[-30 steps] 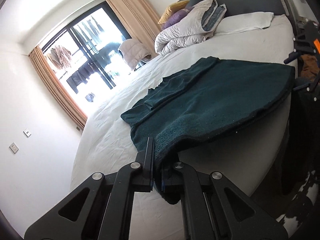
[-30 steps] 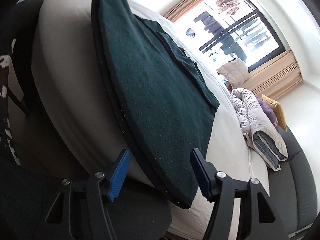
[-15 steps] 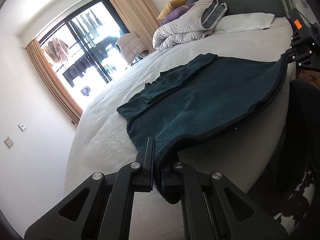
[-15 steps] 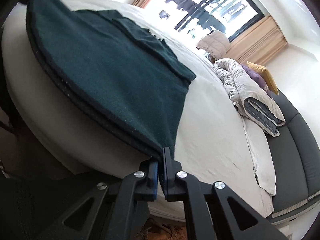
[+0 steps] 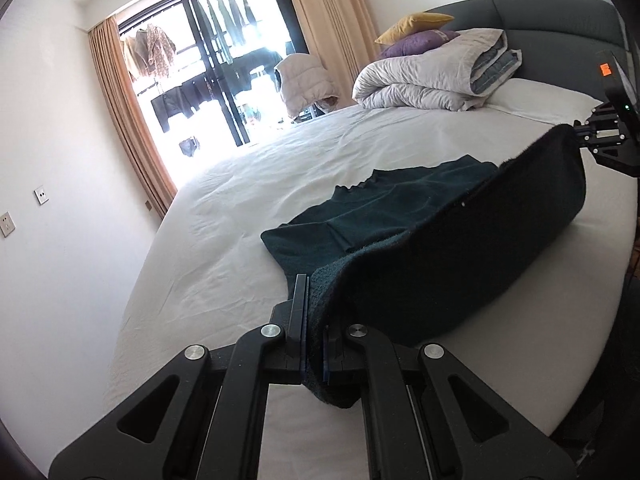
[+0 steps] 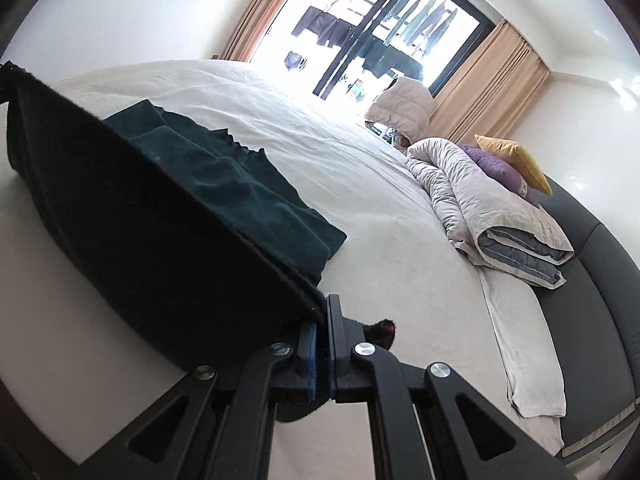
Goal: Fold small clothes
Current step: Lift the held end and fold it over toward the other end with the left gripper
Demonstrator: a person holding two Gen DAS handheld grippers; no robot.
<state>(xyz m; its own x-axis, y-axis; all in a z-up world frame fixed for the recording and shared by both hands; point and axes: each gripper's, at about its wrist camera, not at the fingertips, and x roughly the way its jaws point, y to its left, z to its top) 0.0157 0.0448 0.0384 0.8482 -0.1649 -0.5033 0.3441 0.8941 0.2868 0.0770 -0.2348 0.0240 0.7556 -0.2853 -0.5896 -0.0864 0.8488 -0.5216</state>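
A dark green garment (image 5: 400,216) lies on the white bed (image 5: 248,200). Its near edge is lifted off the sheet between my two grippers, and its underside faces me. My left gripper (image 5: 316,320) is shut on one near corner of the garment. My right gripper (image 6: 322,340) is shut on the other near corner and also shows in the left wrist view (image 5: 600,136) at the far right. In the right wrist view the garment (image 6: 224,184) rests flat farther back, with its lifted hem stretched toward the left.
A rolled grey duvet (image 5: 432,76) with purple and yellow cushions sits at the head of the bed against a dark headboard (image 5: 560,12). A white pillow (image 6: 520,344) lies beside it. A window with tan curtains (image 5: 132,120) is beyond the bed.
My right gripper has closed on the garment's corner. Both grippers have risen and moved over the bed, lifting the near edge so it stands up above the rest of the garment.
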